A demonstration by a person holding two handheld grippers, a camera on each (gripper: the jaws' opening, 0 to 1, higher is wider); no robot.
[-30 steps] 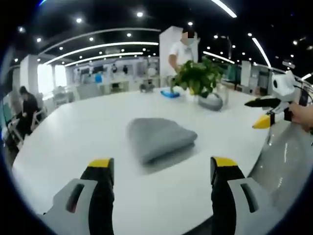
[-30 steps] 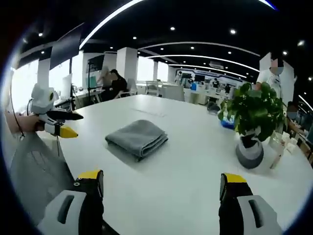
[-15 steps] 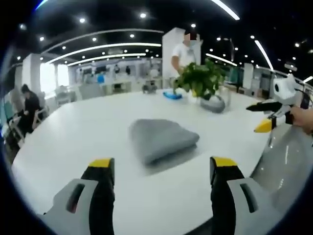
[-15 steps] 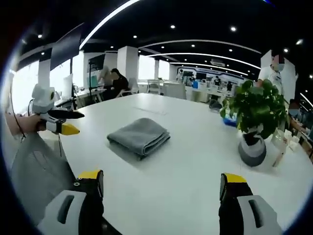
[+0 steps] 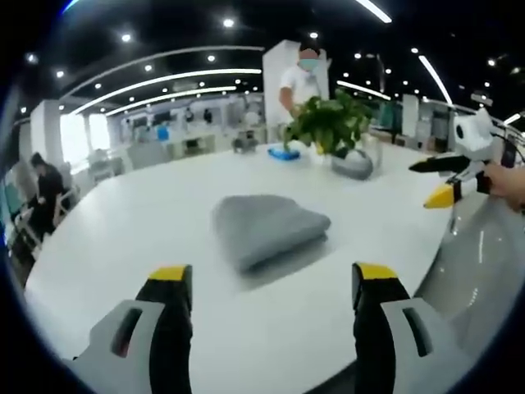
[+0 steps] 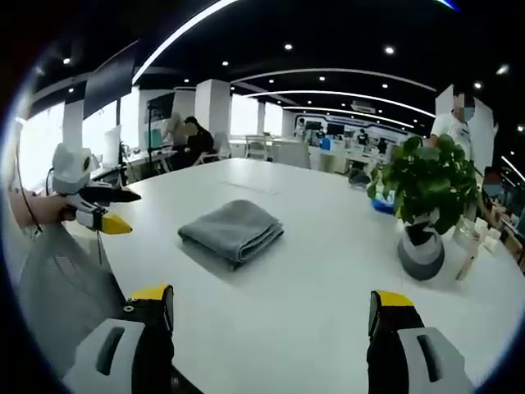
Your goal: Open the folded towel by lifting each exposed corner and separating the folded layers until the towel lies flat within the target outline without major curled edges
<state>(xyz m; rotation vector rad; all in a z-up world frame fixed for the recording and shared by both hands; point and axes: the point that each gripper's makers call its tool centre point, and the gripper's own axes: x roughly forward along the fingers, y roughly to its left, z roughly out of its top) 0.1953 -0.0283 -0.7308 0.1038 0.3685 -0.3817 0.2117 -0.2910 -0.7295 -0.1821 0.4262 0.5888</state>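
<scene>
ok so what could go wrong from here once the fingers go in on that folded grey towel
1. The grey towel is folded into a thick stack, so a pinch at one edge may take several layers and drag the bundle instead of opening it.
2. The white table looks smooth, so the towel may slide when a corner is lifted.
3. The potted plant stands close on the right gripper side; a wide outward pull there may brush it.

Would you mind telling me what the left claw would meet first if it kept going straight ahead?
Probably the folded grey towel, lying on the white table ahead of the open left claw; depth is uncertain.
</scene>
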